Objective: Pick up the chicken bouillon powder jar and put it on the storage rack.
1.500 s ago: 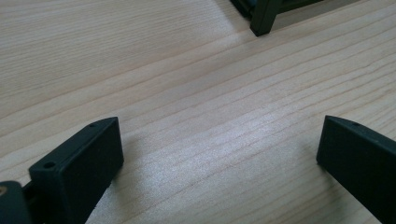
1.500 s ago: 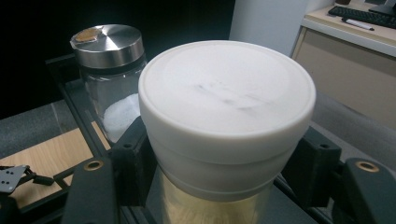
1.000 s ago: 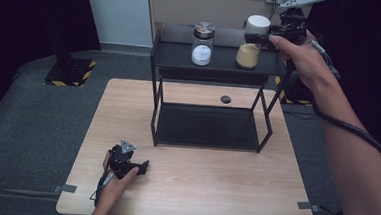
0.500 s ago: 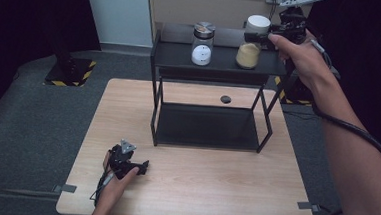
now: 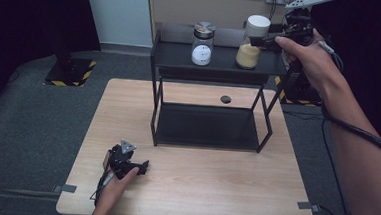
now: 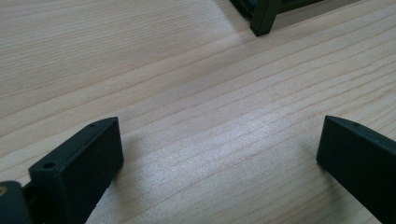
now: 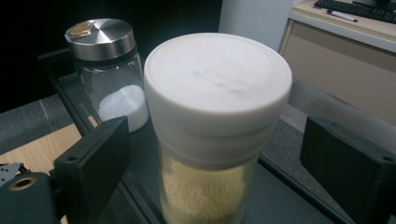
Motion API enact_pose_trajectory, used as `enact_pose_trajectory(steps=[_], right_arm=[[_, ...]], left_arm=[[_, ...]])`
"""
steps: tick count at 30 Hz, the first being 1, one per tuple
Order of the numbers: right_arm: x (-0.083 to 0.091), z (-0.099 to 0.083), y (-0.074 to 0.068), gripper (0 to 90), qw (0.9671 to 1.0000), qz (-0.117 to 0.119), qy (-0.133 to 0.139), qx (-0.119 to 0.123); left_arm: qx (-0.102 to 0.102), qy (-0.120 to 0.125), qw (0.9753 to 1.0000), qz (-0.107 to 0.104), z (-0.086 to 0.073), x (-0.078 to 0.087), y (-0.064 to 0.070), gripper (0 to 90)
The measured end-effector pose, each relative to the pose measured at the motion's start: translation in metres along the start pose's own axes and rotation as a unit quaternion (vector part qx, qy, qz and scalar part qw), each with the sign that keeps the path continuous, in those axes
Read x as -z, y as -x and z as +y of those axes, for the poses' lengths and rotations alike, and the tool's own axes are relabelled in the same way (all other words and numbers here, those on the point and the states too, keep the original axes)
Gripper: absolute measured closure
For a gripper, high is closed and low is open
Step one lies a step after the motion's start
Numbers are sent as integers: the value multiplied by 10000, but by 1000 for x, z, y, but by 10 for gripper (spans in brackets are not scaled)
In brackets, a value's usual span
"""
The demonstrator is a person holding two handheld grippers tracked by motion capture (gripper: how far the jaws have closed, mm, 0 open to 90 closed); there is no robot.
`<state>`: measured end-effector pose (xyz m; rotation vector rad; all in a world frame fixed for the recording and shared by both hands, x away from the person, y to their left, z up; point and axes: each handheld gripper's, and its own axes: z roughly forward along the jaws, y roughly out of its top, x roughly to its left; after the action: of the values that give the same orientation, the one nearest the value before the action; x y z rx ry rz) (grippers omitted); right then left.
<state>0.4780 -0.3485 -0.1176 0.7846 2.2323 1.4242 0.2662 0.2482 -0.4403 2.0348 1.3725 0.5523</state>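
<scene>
A jar of yellow powder with a white lid (image 5: 252,43) stands on the top shelf of a black rack (image 5: 216,64). My right gripper (image 5: 258,40) is held at that jar from the right. In the right gripper view the jar (image 7: 215,116) stands between the two jaws with a gap on each side, so the right gripper (image 7: 217,140) is open. My left gripper (image 5: 142,167) rests low on the wooden table (image 5: 198,198) near its front left. Its jaws are wide apart over bare wood, so the left gripper (image 6: 219,140) is open and holds nothing.
A glass jar with a metal lid and white powder (image 5: 203,43) stands left of the yellow jar on the same shelf (image 7: 109,70). A small black disc (image 5: 225,99) lies on the table behind the rack. A rack foot (image 6: 264,18) is ahead of the left gripper.
</scene>
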Motion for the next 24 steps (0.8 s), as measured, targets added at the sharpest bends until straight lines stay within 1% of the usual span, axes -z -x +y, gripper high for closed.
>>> enact_pose_trajectory(steps=[6,9,12,15,19,24], right_arm=[[15,-2,-5,53,9999,-94,-35,-22],[23,-4,-10,52,9999,-120,-18,-40],[28,-5,-15,49,9999,-142,-55,-36],[34,-8,-22,48,9999,-128,-46,3],[42,-16,-32,46,10000,-48,14,62],[49,-26,-47,48,9999,13,-35,126]], left_arm=[[1,2,10000,1,0,0,0,0],[2,1,10000,1,0,0,0,0],[2,2,10000,1,0,0,0,0],[2,1,10000,2,0,0,0,0],[4,2,10000,2,0,0,0,0],[3,2,10000,1,0,0,0,0]])
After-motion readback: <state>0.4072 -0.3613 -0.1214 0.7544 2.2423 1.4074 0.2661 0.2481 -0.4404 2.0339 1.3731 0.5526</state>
